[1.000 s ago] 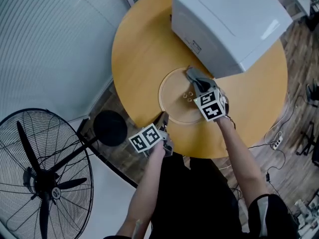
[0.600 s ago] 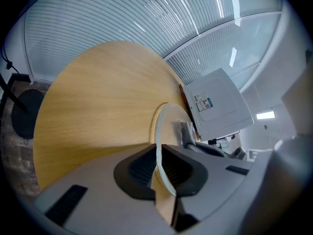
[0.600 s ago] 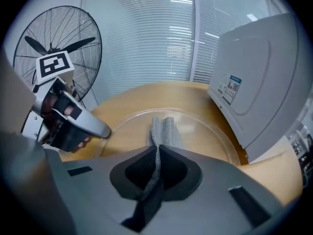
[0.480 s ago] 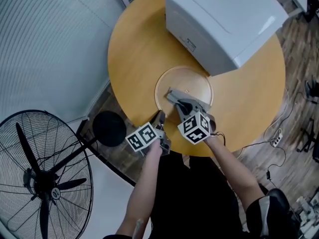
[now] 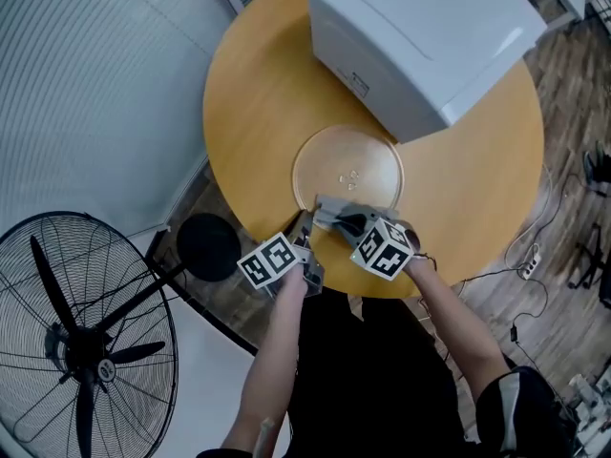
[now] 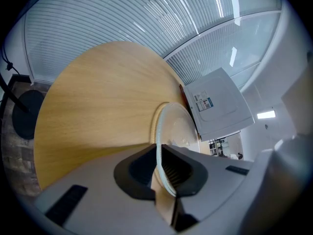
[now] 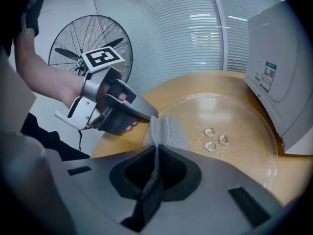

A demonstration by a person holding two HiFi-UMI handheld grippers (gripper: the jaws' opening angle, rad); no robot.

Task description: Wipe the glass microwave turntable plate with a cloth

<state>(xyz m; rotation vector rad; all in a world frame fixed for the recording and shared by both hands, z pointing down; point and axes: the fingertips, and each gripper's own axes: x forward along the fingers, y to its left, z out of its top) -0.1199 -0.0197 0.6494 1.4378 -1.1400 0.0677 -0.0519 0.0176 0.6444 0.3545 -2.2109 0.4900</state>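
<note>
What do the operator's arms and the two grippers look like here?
The left gripper and right gripper have grey bodies with black tongs, and each carries a white cube with black square markers. The forearms are bare; a black short sleeve shows on the right arm.

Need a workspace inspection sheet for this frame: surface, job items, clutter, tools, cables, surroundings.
Surface: round wooden table, white microwave on its far side.
Job's things: glass plate on the table in front of the microwave; grey cloth on its near edge.
Clutter: nothing seen.
Grippers: left tool shut on the plate's rim; right tool shut on the cloth.
Cables: power strip on the floor at right.
Surroundings: standing fan at left, blinds beyond.
</note>
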